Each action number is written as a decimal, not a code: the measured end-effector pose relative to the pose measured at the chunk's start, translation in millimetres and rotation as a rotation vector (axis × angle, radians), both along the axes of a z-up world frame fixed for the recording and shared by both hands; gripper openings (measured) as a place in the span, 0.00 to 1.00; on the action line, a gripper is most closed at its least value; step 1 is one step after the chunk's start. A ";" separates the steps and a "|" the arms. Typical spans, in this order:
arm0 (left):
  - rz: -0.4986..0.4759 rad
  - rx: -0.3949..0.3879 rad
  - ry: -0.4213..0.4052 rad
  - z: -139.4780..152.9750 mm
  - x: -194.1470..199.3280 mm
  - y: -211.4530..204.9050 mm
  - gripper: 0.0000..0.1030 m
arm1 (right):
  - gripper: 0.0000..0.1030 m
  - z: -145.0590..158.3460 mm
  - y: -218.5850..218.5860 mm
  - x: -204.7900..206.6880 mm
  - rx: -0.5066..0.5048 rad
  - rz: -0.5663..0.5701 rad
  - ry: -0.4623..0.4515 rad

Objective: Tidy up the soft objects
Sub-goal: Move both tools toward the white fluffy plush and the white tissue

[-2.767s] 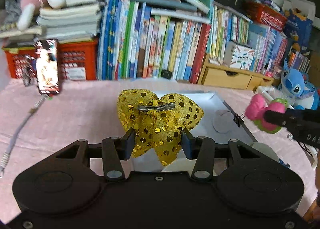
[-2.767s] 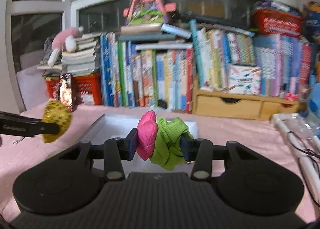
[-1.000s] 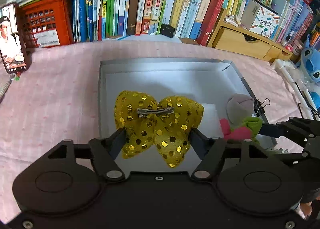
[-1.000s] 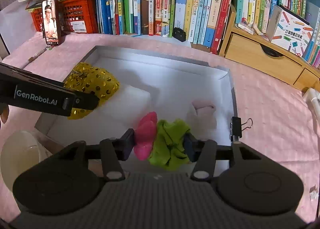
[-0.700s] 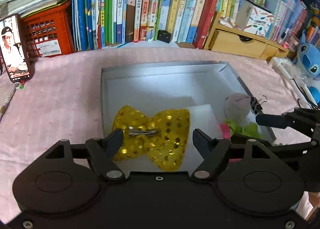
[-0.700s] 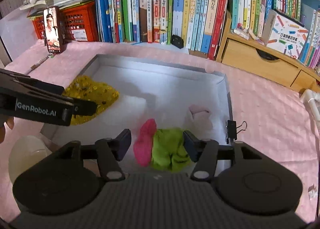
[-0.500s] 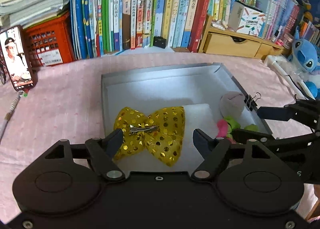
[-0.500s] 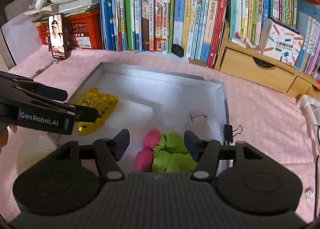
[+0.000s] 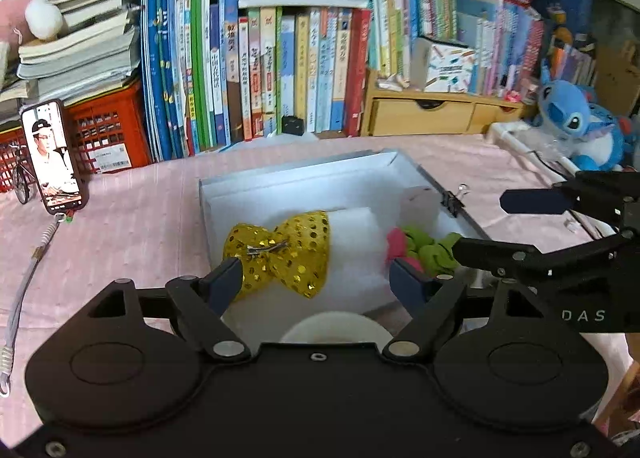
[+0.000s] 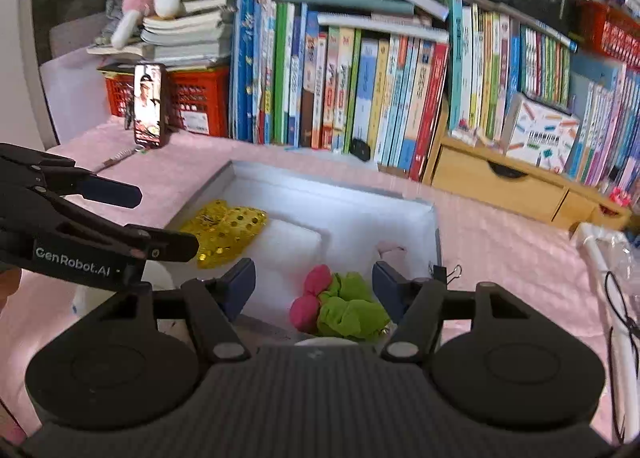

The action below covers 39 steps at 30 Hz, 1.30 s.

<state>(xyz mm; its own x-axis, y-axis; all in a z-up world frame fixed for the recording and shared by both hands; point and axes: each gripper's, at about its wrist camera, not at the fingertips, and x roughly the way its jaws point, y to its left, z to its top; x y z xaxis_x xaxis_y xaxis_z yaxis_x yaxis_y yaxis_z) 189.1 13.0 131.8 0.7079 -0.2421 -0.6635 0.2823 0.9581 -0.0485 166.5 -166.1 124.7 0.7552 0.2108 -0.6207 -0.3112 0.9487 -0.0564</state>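
A yellow sequin bow (image 9: 280, 250) lies in the grey box (image 9: 296, 171), at its left side, partly on a white foam block (image 9: 352, 242). It also shows in the right wrist view (image 10: 224, 227). A pink and green scrunchie (image 10: 340, 308) lies at the box's near right; it also shows in the left wrist view (image 9: 420, 248). A pale pink soft object (image 10: 392, 250) sits by the right wall. My left gripper (image 9: 316, 284) is open and empty, above the box's near edge. My right gripper (image 10: 312, 288) is open and empty, above the scrunchie.
The box (image 10: 434, 217) stands on a pink cloth (image 9: 120, 225). A binder clip (image 10: 446, 272) grips its right rim. A phone (image 9: 50, 157) stands at the left, before red crates. Books and a wooden drawer unit (image 10: 504, 181) line the back. A blue plush (image 9: 576, 125) sits far right.
Both grippers opened and let go: the bow and the scrunchie now lie in the box. Both grippers have since pulled back and up from the box.
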 end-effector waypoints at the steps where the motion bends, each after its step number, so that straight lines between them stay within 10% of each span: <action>1: -0.003 -0.002 -0.008 1.6 -6.7 0.6 0.77 | 0.74 2.0 0.8 -5.4 0.000 0.005 -0.013; 22: -0.010 -0.014 -0.104 2.4 -90.8 31.8 0.80 | 0.77 3.2 13.7 -78.9 0.018 0.100 -0.090; 39: 0.167 -0.079 -0.082 -76.1 -128.5 75.5 0.81 | 0.72 -68.4 25.5 -131.6 0.142 0.105 -0.060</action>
<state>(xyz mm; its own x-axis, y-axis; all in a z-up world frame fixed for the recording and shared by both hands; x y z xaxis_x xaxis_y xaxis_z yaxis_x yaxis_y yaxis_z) 60.6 88.6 55.7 0.7938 -0.1659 -0.5852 0.1258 0.9861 -0.1089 35.0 -140.7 56.2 0.7591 0.3728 -0.5337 -0.4093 0.9108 0.0541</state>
